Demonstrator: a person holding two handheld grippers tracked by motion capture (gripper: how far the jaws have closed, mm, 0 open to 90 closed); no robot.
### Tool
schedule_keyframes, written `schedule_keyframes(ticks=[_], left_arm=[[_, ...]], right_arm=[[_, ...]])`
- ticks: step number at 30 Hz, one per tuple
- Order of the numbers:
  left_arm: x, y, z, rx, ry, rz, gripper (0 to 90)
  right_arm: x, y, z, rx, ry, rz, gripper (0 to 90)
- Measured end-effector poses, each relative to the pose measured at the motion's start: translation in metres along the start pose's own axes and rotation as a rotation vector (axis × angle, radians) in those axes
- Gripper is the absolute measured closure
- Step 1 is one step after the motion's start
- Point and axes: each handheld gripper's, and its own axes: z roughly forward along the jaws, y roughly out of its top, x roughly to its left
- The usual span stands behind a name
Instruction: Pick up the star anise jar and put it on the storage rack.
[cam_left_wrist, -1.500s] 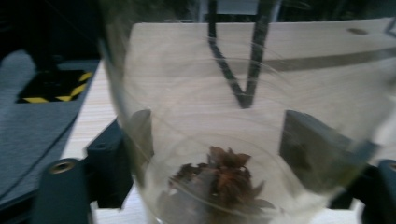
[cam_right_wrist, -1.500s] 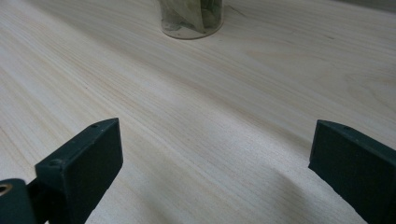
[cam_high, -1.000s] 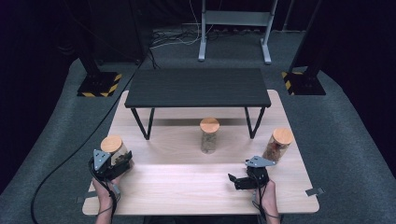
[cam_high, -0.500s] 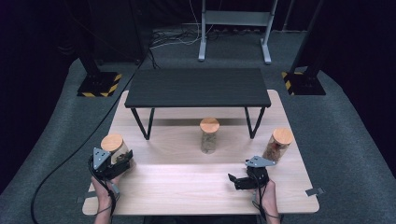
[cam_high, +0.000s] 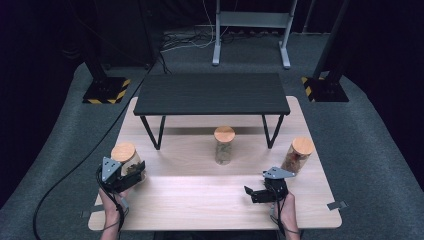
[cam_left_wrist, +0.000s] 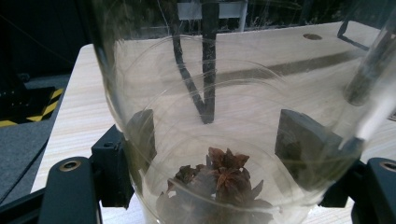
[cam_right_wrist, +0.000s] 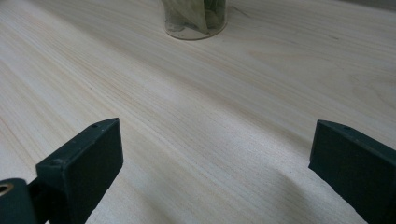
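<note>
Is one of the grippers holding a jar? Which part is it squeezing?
Yes. The left gripper is shut on the star anise jar, pads on both sides of its glass body, low down. The right gripper is open, holding nothing.

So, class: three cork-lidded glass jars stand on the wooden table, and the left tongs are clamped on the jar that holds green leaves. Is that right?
Not quite. The jar in the left tongs holds brown star anise, as the left gripper view shows, not green leaves. The rest stands: three cork-lidded glass jars are on the wooden table, and the left tongs are clamped on one of them.
</note>
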Motion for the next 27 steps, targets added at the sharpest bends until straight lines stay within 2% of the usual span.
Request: schedule_keyframes(ticks=[11,21,27], left_arm=[[-0.001,0.006,-0.006,-0.012,-0.003,0.002,24.6],[-0.001,0.015,-0.004,-0.015,-0.038,-0.011,24.6],[-0.004,0.020,0.000,-0.011,-0.055,-0.001,24.6]], right_arm=[[0.000,0.000,0.000,0.002,0.006,-0.007,1.7],[0.000,0.000,0.001,0.006,0.003,-0.008,1.7],[0.001,0.000,0.001,0.007,-0.001,-0.008,1.7]])
